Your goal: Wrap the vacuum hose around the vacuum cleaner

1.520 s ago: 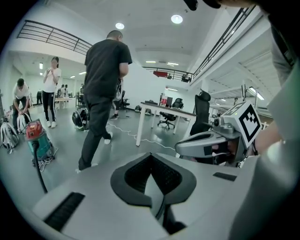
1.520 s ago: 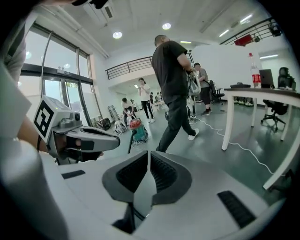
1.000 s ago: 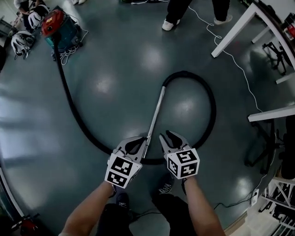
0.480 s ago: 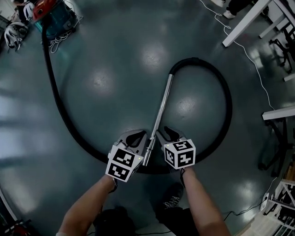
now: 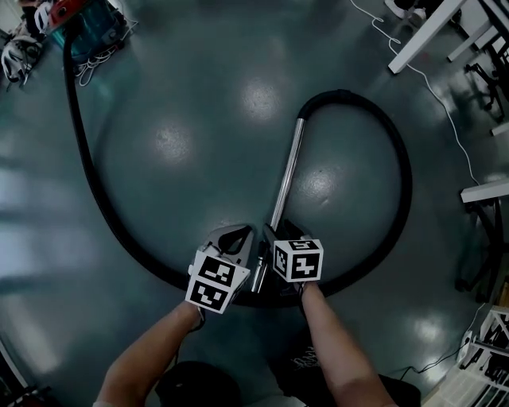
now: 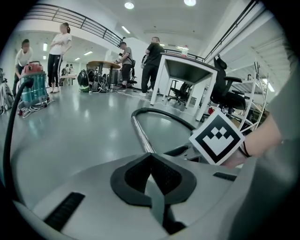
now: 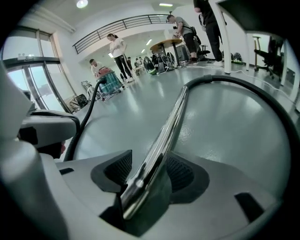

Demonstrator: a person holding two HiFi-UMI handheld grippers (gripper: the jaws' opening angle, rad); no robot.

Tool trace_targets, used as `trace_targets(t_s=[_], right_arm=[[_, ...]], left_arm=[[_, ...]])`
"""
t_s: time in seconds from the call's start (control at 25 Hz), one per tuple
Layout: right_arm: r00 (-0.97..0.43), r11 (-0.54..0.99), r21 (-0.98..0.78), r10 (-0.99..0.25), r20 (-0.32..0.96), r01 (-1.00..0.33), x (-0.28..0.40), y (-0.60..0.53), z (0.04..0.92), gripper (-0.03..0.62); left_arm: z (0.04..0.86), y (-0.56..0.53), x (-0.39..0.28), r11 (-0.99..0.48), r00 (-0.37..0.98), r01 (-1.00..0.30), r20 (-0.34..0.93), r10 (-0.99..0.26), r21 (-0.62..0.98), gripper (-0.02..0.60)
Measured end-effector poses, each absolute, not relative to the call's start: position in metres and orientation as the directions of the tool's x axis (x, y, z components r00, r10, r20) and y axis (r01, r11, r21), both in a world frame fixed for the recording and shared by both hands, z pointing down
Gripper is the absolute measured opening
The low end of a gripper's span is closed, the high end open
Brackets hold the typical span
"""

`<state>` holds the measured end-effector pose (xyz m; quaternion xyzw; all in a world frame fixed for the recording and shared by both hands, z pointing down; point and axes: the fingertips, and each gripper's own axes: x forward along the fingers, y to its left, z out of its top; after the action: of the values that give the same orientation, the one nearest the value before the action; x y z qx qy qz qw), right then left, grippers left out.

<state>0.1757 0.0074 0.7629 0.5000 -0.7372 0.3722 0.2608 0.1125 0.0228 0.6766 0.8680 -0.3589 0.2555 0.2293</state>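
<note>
Lower centre: our right gripper, jaws just opening, straddles the metal wand at its near end without pinching, and our left gripper sits clenched and empty beside it, likely because the hose sprawls across the floor to the vacuum cleaner, upper left.

Looped black hose on glossy floor

Head view overhead, gripper views share wand

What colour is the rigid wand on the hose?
Polished silver: the chrome metal wand shows best in the right gripper view.
</note>
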Motion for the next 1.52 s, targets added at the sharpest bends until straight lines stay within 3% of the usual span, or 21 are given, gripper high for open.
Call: trace_targets(t_s=[0.2,0.56,0.72,1.12,1.52], right_arm=[[-0.292,0.097,-0.288,-0.549,0.783,-0.953,0.179,0.004,0.786,0.215],[-0.167,0.019,-0.185,-0.533,0.83,-0.983,0.182,-0.004,0.797,0.213],[-0.195,-0.019,-0.236,-0.502,0.842,-0.972,0.187,-0.002,0.798,0.195],[-0.285,0.08,-0.285,-0.503,0.816,-0.955,0.217,0.002,0.752,0.181],[-0.371,0.279,-0.279,-0.367,0.853,-0.919,0.259,0.067,0.701,0.175]], left_arm=[[0.686,0.023,0.11,-0.636,0.614,-0.739,0.61,-0.501,0.221,0.006],[0.692,0.026,0.099,-0.619,0.598,-0.752,0.628,-0.498,0.226,0.006],[0.69,0.024,0.093,-0.611,0.591,-0.759,0.631,-0.502,0.224,0.006],[0.67,0.025,0.113,-0.709,0.642,-0.683,0.606,-0.47,0.175,0.006],[0.638,0.026,0.171,-0.878,0.734,-0.477,0.566,-0.377,0.034,0.008]])
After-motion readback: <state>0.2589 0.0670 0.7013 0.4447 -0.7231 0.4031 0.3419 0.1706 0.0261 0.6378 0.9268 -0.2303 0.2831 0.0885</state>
